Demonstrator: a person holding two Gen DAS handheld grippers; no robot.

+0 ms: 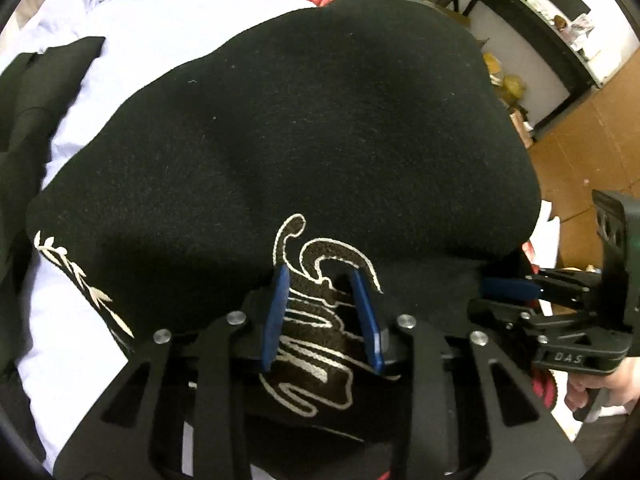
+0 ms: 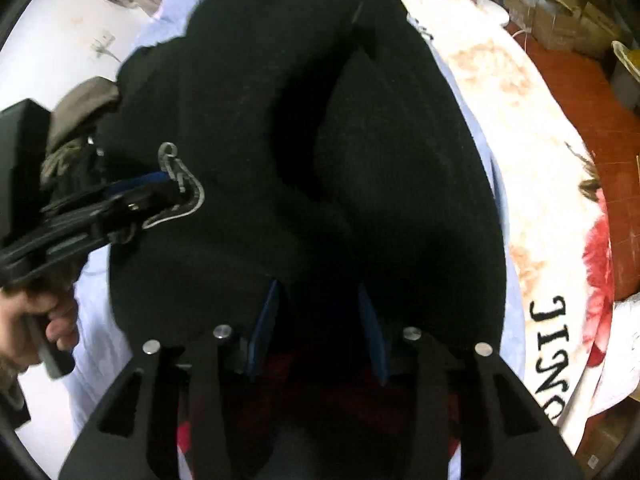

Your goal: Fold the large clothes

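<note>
Jaws first: both sets stand partway apart, each straddling the near edge of the black garment (image 1: 304, 120). On the left gripper (image 1: 324, 320) the blue pads (image 1: 276, 320) sit either side of the cream embroidered lettering (image 1: 316, 320), but whether they're actually biting the cloth I can't tell. Same story on the right gripper (image 2: 316, 324): fabric runs between the pads, too dark to say if it's pinched.

Further out, the garment is spread as a thick doubled-over slab on a pale blue sheet (image 1: 160, 8). A deep crease (image 2: 308, 120) runs through the middle in the right wrist view. Another dark garment (image 1: 36, 92) lies at the far left. Past the sheet on the right is a floral blanket (image 2: 540, 184), then the floor.

My guess at the risk: this fabric looks heavy, so a shallow bite on just the top layer could slip off mid-lift and drop the fold. The two grippers also sit close together, so the far corners may sag and bunch.
</note>
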